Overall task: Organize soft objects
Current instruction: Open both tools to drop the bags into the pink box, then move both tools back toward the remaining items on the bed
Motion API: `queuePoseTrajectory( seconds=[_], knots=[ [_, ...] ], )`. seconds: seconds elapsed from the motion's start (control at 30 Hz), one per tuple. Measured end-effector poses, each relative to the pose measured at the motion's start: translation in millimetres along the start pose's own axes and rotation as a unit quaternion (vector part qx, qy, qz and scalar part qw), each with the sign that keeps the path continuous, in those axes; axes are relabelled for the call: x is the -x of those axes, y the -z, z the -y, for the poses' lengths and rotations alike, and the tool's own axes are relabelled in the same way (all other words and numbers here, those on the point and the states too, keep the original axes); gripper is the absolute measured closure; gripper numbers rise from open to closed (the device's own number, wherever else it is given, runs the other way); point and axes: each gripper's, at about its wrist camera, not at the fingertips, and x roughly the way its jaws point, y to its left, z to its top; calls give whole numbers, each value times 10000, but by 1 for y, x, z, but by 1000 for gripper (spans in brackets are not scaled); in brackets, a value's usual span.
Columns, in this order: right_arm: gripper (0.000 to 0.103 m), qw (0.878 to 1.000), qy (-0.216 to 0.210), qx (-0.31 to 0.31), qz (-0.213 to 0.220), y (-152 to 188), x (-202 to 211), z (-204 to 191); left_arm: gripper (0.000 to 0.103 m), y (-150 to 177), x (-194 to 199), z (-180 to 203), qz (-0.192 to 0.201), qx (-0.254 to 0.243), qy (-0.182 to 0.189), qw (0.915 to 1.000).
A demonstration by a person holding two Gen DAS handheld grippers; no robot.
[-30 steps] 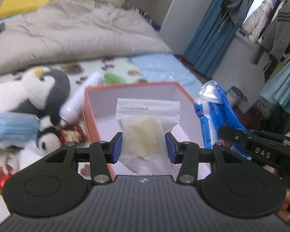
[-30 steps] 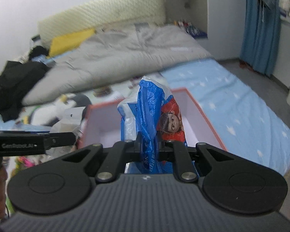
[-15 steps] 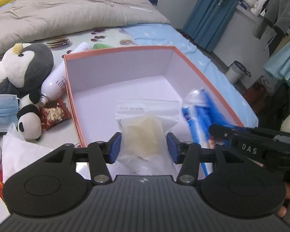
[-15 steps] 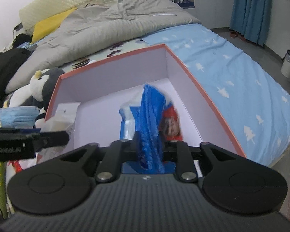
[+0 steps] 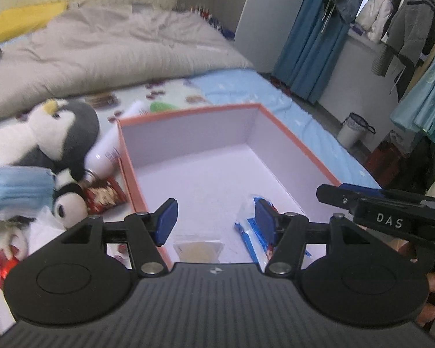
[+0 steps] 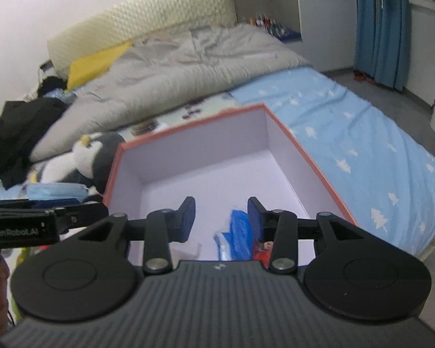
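With both sets of jaws opening and gripping nothing, the clear pouch [image 5: 198, 250] lies below the left gripper [image 5: 214, 221] and the blue bag [image 6: 239, 239] below the right gripper [image 6: 221, 221], both inside the box [image 5: 293, 142].

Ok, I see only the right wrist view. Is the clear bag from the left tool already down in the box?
Observer: Yes. The clear bag lies on the floor of the box, under the left tool. Its jaws are opening and the pads do not touch the bag.
Operator: What lies outside the box, on its left?
Observer: A small panda plush, touching a red snack packet.
Operator: Anything more there?
Observer: A white bottle lies against the box's left wall.
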Motion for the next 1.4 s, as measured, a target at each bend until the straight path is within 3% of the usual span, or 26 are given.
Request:
queuePoseTrajectory(
  seconds=[0.37,0.7,1.1,1.4],
  knots=[
    [60,9975,-347,408,466,13,37,-43,38,28,64,-19,500,86,-241,9984],
    [60,9928,-662,691,724,34,62,-80,38,60,108,-50,705,289,-470,9960],
    [60,9888,-745,1058,744,70,73,-121,38,101,128,-84,586,544,-772,9938],
    [60,9897,-946,965,476,96,72,-137,38,133,134,-97,427,666,-909,9927]
  ],
)
